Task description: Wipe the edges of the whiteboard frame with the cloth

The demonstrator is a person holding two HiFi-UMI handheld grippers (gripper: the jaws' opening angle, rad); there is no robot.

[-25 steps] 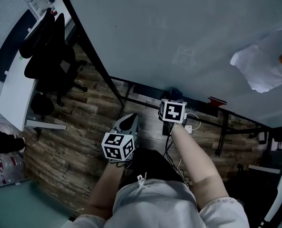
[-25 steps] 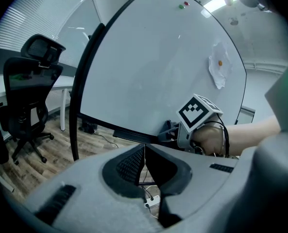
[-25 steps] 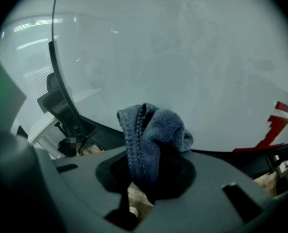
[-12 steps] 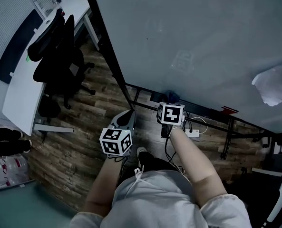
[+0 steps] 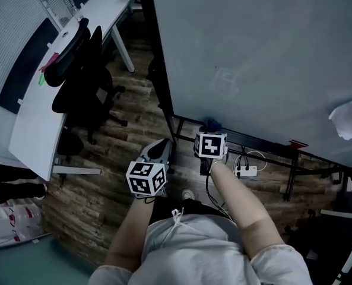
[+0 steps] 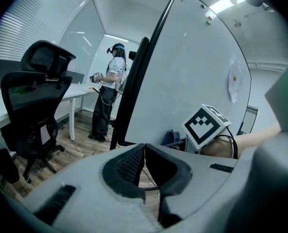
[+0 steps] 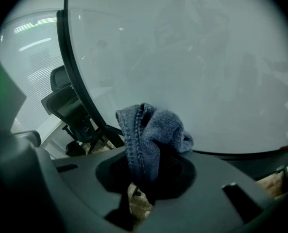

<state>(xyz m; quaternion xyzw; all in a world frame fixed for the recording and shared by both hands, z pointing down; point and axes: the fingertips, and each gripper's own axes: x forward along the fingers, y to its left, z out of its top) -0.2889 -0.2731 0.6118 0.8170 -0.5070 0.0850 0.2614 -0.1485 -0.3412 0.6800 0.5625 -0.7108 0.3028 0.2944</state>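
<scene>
A large whiteboard (image 5: 265, 52) on a black stand fills the upper right of the head view; its dark frame edge (image 5: 161, 70) runs down the left side. My right gripper (image 5: 211, 129) is shut on a blue-grey knitted cloth (image 7: 151, 137), bunched at its jaws close to the board's lower frame (image 7: 221, 153). The cloth (image 5: 212, 124) peeks out just past the marker cube. My left gripper (image 5: 159, 154) hangs lower left, away from the board, jaws shut with nothing between them (image 6: 144, 152). The board's left frame (image 6: 134, 81) stands ahead of it.
Black office chairs (image 5: 81, 82) and a long white desk (image 5: 39, 117) stand left of the board. A power strip (image 5: 247, 171) and cables lie under the stand. A sheet of paper (image 5: 348, 117) hangs on the board at right. Another person (image 6: 107, 98) stands far behind.
The view has swung so the board's left frame edge and lower corner sit nearer the middle. Both grippers hold about the same place; the paper has slid toward the right edge.
</scene>
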